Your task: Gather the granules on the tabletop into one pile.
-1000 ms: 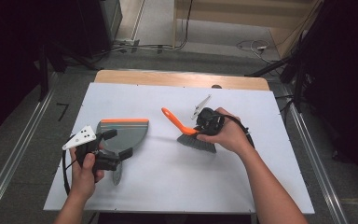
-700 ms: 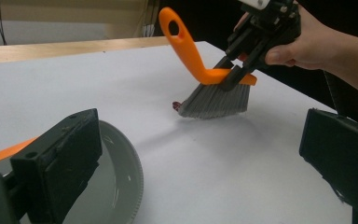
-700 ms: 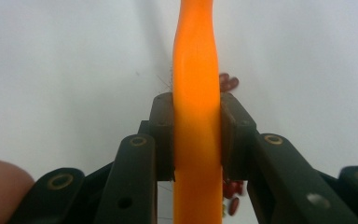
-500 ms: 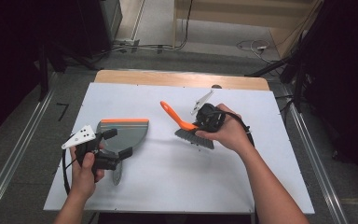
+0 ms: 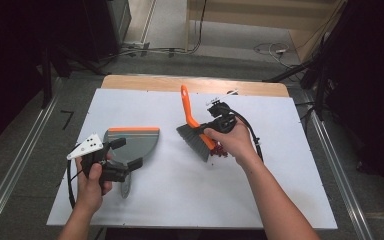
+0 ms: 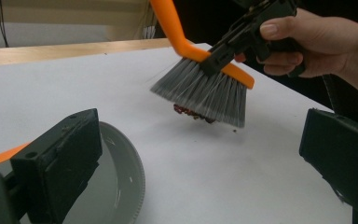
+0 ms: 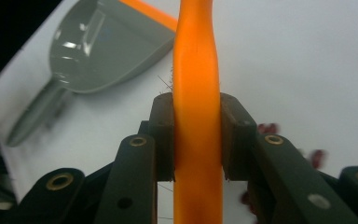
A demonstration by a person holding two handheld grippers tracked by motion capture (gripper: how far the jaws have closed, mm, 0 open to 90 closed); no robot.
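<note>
Right gripper (image 5: 215, 122): its fingers (image 7: 235, 135) are clamping the brush (image 5: 196, 131) by its orange back, bristles tilting onto the white bench (image 5: 280, 175).
Crumbs (image 6: 191, 112): small dark red bits are peeking out under the bristles; what they are is hard to make out.
Left gripper (image 5: 125, 152): hovering with fingers (image 6: 56, 172) spread, gripping nothing.
Dustpan (image 5: 132, 142): lying flat under the left gripper; its handle is partly hidden by the hand.
</note>
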